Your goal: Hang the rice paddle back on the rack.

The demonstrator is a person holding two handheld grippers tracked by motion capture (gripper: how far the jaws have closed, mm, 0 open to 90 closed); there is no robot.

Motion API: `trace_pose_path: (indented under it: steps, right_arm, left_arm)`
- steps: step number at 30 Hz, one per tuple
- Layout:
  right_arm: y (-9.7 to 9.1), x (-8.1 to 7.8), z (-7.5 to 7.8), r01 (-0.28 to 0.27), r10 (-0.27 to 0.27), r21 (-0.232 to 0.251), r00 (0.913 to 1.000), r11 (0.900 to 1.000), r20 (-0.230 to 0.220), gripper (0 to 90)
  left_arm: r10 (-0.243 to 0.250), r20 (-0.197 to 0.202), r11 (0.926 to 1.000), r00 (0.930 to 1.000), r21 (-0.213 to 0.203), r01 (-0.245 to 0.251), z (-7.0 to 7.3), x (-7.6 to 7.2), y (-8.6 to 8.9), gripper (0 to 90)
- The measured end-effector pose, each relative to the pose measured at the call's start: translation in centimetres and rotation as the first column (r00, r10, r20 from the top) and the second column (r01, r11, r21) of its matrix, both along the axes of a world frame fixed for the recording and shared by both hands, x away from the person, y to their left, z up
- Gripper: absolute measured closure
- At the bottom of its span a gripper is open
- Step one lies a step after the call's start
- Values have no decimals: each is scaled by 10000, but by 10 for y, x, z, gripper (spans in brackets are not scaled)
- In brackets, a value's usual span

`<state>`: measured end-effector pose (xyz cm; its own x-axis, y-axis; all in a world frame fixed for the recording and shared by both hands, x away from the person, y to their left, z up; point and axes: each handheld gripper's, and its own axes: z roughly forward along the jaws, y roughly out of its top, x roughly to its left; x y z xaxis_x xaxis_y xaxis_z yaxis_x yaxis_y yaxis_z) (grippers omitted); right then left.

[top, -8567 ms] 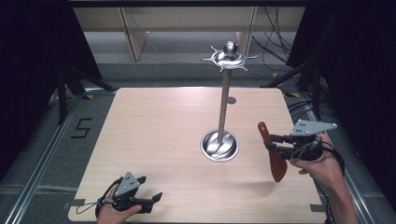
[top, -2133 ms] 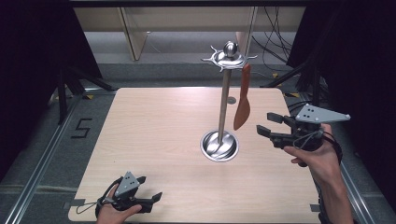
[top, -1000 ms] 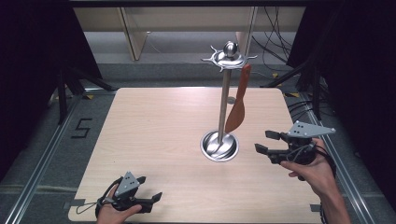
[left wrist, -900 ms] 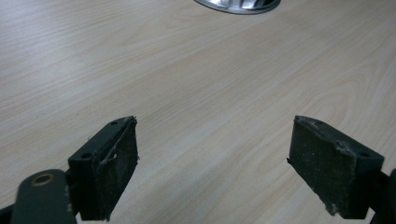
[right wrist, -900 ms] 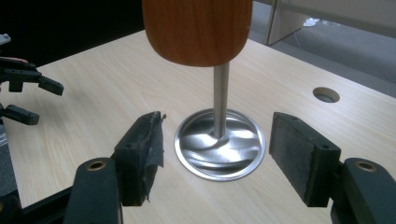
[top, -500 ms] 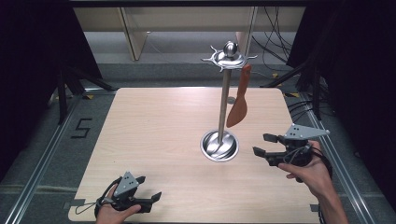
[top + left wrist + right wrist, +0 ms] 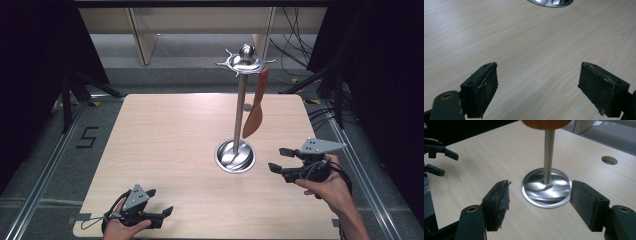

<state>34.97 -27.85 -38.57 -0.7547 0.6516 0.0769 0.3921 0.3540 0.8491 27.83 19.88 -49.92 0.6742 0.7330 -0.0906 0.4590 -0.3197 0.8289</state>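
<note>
Now the spatula (image 7: pixel 254 107) is hung from the stand (image 7: pixel 239 107), at its three o'clock. Both the right gripper (image 7: pixel 284 161) and left gripper (image 7: pixel 159 203) are held released, empty. If the stand is knocked, the spatula could be shaken off.

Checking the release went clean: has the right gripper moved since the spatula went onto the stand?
Yes. The right gripper has come down and toward the person, away from the hanging spatula, now beside the stand's base, jaws open.

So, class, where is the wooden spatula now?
In the high view, the spatula hangs from the metal stand's top, right of its pole, above the table.
</note>
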Motion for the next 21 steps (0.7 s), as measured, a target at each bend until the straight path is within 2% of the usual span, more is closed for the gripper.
trace_pose_path:
  steps: [1,2,3,4,5,7,8,10,11,12,13,14,15,16,17,18,19,20,21]
  right_arm:
    - [1,-1,-2,123,-123,114,9999,9999,-5,326]
    - [0,1,-4,-2,2,-14,9998,10000,193,325]
    - [-1,1,-3,-162,163,-195,9999,9997,57,324]
    - [0,-2,-4,52,-53,-23,9998,10000,-214,323]
    - [-1,1,-6,-84,87,-137,9998,9999,198,322]
    - [-1,-2,-7,65,-65,-17,9999,10000,-156,321]
    - [-2,-1,-7,47,-46,72,9998,10000,-168,321]
    - [-3,1,-9,196,-204,373,9995,9991,228,319]
    - [-5,1,-9,92,-97,226,9997,9997,245,319]
    - [-5,-1,-9,214,-215,290,9998,9993,47,319]
    - [-5,0,-11,216,-220,334,9997,9992,129,318]
    - [-5,-2,-11,205,-204,300,9998,9993,-54,318]
    - [-5,-2,-12,213,-214,361,9998,9991,29,317]
    - [-6,-3,-14,213,-211,286,9997,9994,-77,316]
    - [-7,-2,-15,131,-134,242,9998,9996,119,315]
    - [-7,-4,-16,163,-157,213,9995,9996,-271,313]
    - [-9,-2,-17,92,-93,51,9999,9999,81,312]
    - [-8,-3,-19,164,-160,187,9996,9997,-215,311]
    - [-9,-4,-21,204,-200,142,9994,9997,-285,310]
  left_arm:
    - [-4,-1,10000,10000,-3,4,0,0,0,149]
    - [0,1,10000,10000,-3,0,0,0,0,149]
    - [-3,5,10000,10000,0,3,0,0,0,149]
    - [-4,3,10000,10000,-4,4,0,0,0,149]
    - [3,3,10000,10000,-11,-3,0,0,0,149]
    - [2,23,10000,10000,-6,-2,0,0,0,149]
    - [-3,28,10000,10000,-1,3,0,0,0,149]
    - [-16,38,10000,10000,16,16,0,0,1,149]
    - [-13,38,10000,10000,19,13,0,0,1,149]
    - [-7,33,10000,10000,10,7,0,0,0,149]
    - [-26,14,10000,10000,27,25,0,0,0,149]
    - [-36,0,10000,10000,39,36,0,-1,0,149]
    - [-32,3,10000,10000,49,32,0,0,0,149]
    - [-47,46,9999,10000,118,46,0,0,1,149]
    - [-51,75,10000,10000,76,50,0,1,0,149]
    - [-47,62,10000,10000,66,46,0,1,0,149]
    - [-30,58,10000,10000,54,29,0,1,0,149]
    - [-12,3,10000,10000,11,12,0,0,0,149]
    - [-7,18,10000,10000,-14,7,0,0,0,149]
